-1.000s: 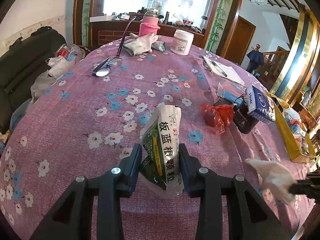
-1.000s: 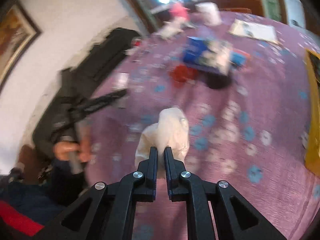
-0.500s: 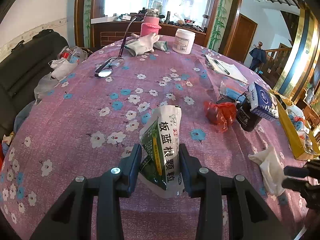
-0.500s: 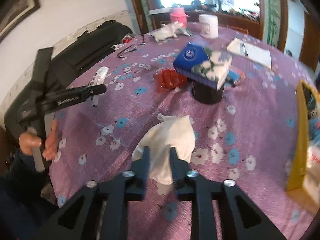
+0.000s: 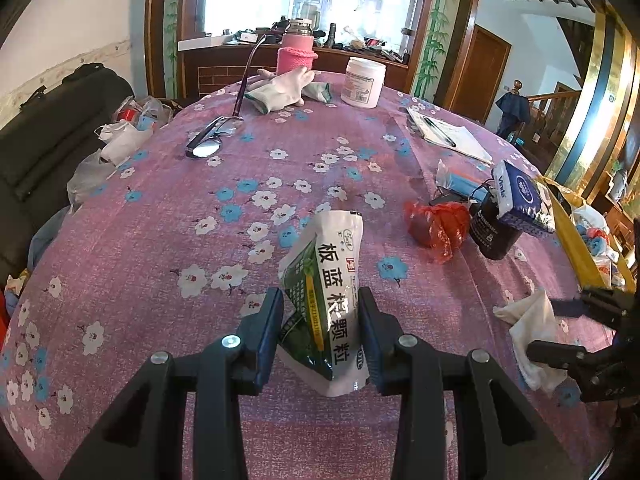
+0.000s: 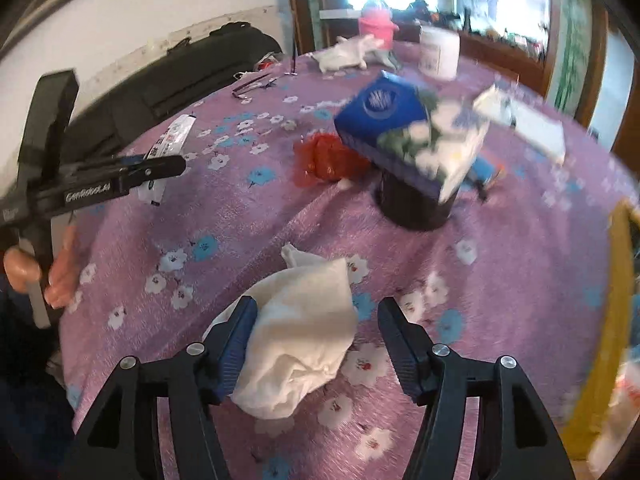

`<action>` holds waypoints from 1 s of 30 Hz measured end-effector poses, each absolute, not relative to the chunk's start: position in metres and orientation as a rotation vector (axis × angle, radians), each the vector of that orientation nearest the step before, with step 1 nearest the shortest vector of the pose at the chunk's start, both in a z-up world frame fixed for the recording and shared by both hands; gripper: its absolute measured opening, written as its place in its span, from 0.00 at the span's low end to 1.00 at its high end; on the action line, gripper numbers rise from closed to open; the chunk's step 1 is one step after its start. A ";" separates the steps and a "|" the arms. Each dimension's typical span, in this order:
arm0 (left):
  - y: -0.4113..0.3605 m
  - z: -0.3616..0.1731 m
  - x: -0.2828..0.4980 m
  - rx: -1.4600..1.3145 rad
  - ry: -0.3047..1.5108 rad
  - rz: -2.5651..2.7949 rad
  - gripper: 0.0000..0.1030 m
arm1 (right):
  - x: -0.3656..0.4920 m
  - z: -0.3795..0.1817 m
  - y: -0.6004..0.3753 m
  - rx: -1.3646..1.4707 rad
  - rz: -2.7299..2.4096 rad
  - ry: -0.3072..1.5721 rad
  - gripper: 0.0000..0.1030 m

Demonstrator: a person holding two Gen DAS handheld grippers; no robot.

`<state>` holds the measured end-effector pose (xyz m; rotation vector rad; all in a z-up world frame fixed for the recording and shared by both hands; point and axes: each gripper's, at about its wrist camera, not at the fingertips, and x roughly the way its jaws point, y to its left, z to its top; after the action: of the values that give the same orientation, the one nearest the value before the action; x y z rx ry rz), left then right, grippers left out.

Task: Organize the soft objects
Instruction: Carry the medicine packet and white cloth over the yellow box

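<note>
we hold the left gripper (image 5: 320,332) above the near edge of the table (image 5: 160,240), and its jaws are clamped on a green-and-white sachet (image 5: 328,292), one pad on each long side. the sachet stands nearly upright between the pads, its printed face toward the camera and its top end tilted slightly to the right, clear of the cloth.

we hold the right gripper (image 6: 316,340) near the right part of the near edge. its jaws stand apart and grip nothing. a crumpled white tissue (image 6: 300,332) lies on the tablecloth between them; the tissue touches the left finger (image 6: 236,344) and a clear gap separates it from the right finger. in the left wrist view the same tissue (image 5: 532,332) sits at the right, between the two black fingers of that gripper.

beyond the tissue, toward the middle of the table, a red plastic bag (image 5: 436,228) lies just beside a dark jar (image 5: 492,232), and a blue tissue pack (image 5: 520,200) rests tilted on top of the jar. at the far edge lie white gloves (image 5: 280,88), next to a pink bottle (image 5: 296,52) and a white tub (image 5: 364,82). a pair of glasses (image 5: 212,136) lies toward the far left edge.
</note>
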<state>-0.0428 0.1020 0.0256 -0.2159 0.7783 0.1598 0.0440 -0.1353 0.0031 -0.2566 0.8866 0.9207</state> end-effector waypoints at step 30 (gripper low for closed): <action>-0.016 0.051 -0.043 0.030 0.714 0.052 0.35 | 0.023 0.051 -0.190 -0.073 0.661 0.670 0.17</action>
<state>-0.0429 -0.0157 0.0507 0.0302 0.7135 0.0521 0.0226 -0.1897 0.0509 -0.0734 0.6698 0.6610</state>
